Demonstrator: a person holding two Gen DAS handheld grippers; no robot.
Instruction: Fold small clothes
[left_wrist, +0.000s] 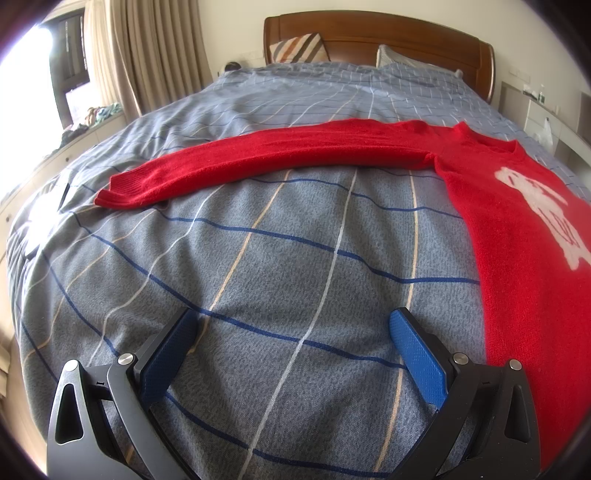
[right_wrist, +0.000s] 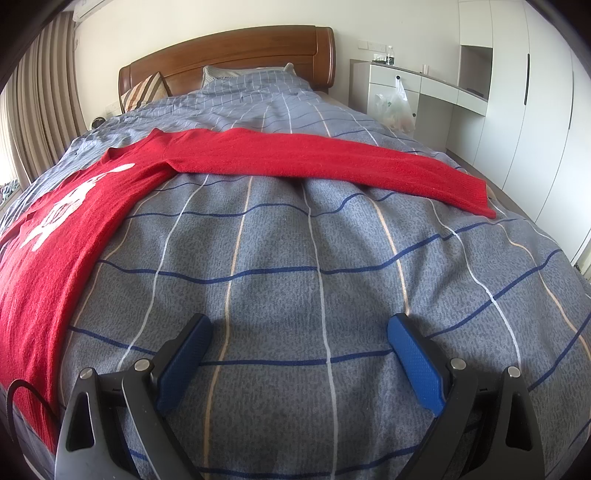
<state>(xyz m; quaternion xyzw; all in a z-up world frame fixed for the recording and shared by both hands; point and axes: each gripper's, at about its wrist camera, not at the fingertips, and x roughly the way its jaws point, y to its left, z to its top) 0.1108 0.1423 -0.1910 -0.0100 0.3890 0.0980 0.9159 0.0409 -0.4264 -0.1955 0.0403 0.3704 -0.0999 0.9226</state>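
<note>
Here the sweater (left_wrist: 517, 221) lies flat on the bed (left_wrist: 295, 258), sleeves spread sideways, their long axis crossing both views. From the left hand-held gripper (left_wrist: 293, 325) the body sits at 2 o'clock, the left cuff (left_wrist: 122, 192) at 11. From the right hand-held gripper (right_wrist: 299, 328) the body lies at 10, the other cuff (right_wrist: 476, 195) at 1. Both stand wide apart, empty, about equally near.

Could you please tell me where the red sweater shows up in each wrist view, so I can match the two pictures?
Left wrist: the sweater fills the right side, one sleeve reaching left across the middle.
Right wrist: the sweater fills the left side, its other sleeve reaching right across the middle.
Shared landmark: the wooden headboard at the far end of the bed.
</note>
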